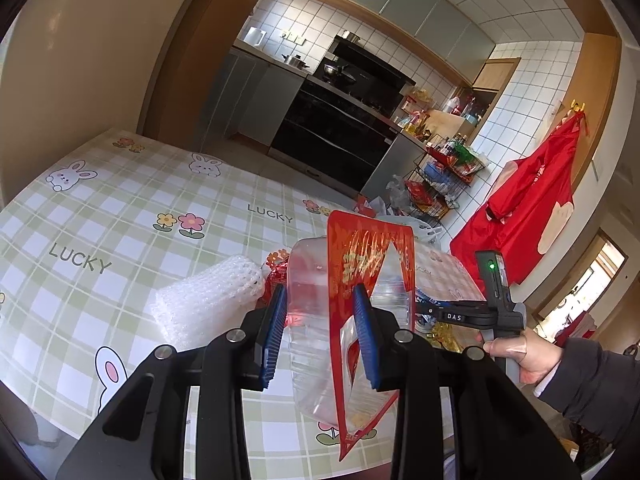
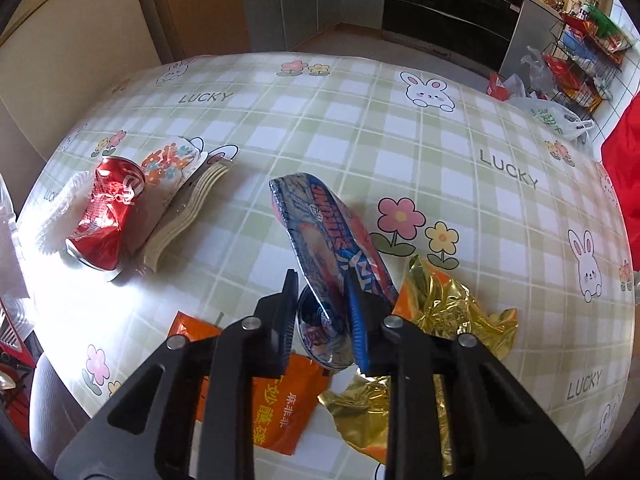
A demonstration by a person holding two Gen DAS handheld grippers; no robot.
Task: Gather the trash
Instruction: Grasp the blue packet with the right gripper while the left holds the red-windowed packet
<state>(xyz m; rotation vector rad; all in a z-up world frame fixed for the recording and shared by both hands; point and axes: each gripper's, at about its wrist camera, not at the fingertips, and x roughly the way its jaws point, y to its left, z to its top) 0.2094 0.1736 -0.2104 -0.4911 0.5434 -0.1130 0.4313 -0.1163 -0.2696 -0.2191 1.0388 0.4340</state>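
Left gripper [image 1: 322, 332] pinches a clear plastic bag [image 1: 316, 344] with a red wrapper [image 1: 370, 256] inside; right gripper [image 2: 322, 312] clamps a crumpled blue snack wrapper [image 2: 336, 240] above the table [image 2: 400, 148]. Looks mid-collection, so next that wrapper probably needs dropping into the bag. The crushed red can [image 2: 108, 216] sits far left, the gold foil [image 2: 444, 304] near right.

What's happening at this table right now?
A person with two handheld grippers is collecting trash. The left gripper is shut on a clear plastic bottle and a red pouch; the right gripper is shut on a blue snack wrapper. A crushed red can and gold foil wrapper remain on the table.
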